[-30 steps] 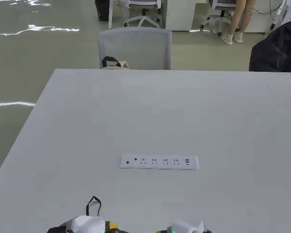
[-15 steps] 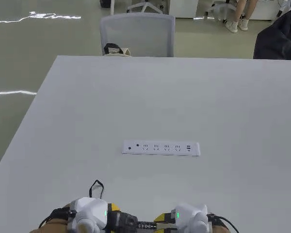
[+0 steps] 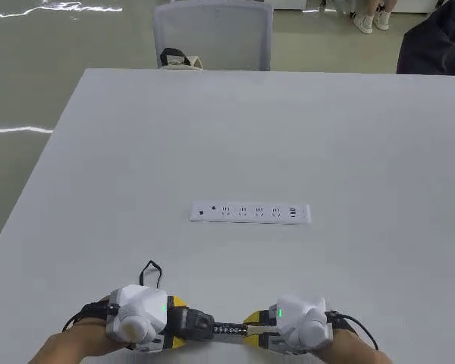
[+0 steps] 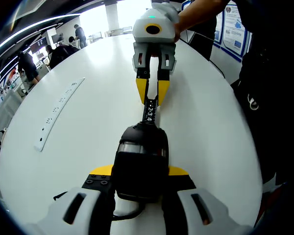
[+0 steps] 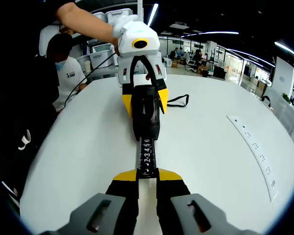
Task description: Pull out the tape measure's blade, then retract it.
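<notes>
A black tape measure case (image 4: 139, 164) sits between the yellow pads of my left gripper (image 4: 139, 171), which is shut on it; in the head view the case (image 3: 199, 324) lies low on the table. A short length of numbered blade (image 5: 146, 157) runs out to my right gripper (image 5: 147, 175), whose yellow-tipped jaws are shut on the blade's end. In the head view the left gripper (image 3: 174, 324) and the right gripper (image 3: 252, 329) face each other near the table's front edge, with the blade (image 3: 229, 330) bridging them. A black wrist strap (image 3: 147, 273) trails behind the case.
A white power strip (image 3: 250, 212) lies at the middle of the white table (image 3: 288, 136). A grey chair (image 3: 212, 34) stands at the far edge with a small bag on its seat. People sit and stand in the background.
The head camera has tilted down, so both grippers have come up into view. The grippers look slightly further apart, with a bit more blade showing between them.
</notes>
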Demonstrator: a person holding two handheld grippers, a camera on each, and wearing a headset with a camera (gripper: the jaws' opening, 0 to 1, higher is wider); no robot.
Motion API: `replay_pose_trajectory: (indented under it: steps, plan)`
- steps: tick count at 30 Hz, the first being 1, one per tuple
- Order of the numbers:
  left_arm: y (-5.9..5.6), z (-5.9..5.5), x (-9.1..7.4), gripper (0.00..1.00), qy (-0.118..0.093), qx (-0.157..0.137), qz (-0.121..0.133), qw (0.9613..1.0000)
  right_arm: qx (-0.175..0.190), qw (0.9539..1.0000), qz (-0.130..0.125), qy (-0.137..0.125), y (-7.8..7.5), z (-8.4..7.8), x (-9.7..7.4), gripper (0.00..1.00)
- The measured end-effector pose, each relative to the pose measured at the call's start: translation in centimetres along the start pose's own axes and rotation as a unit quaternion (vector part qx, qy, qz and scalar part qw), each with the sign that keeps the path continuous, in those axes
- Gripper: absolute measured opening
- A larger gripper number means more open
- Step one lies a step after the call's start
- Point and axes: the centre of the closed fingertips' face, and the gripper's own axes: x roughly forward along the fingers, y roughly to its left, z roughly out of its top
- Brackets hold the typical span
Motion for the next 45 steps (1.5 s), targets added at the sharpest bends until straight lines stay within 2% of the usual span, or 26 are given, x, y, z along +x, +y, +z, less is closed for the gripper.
replay_pose_trajectory:
  steps: [16,25,29,45]
  plan:
    - [0.0,-0.2,-0.1,0.32,-0.002,-0.001,0.001,1.0000,-0.006,1.0000,-0.002,-0.003,-0.1,-0.4,-1.1,0.11]
    - [-0.1,-0.3,-0.1,0.32,0.002,-0.010,-0.002,0.9999,0.002,1.0000,-0.001,-0.001,0.0,-1.3,-1.9,0.11]
    - [-0.2,-0.5,-0.2,0.31,0.011,0.006,0.001,0.9999,0.008,0.9999,-0.006,-0.004,-0.3,-1.6,-2.4,0.11]
    - [-0.1,-0.4,0.0,0.30,0.010,-0.005,-0.001,0.9999,0.011,0.9999,-0.007,0.001,-0.5,-2.8,-3.3,0.11]
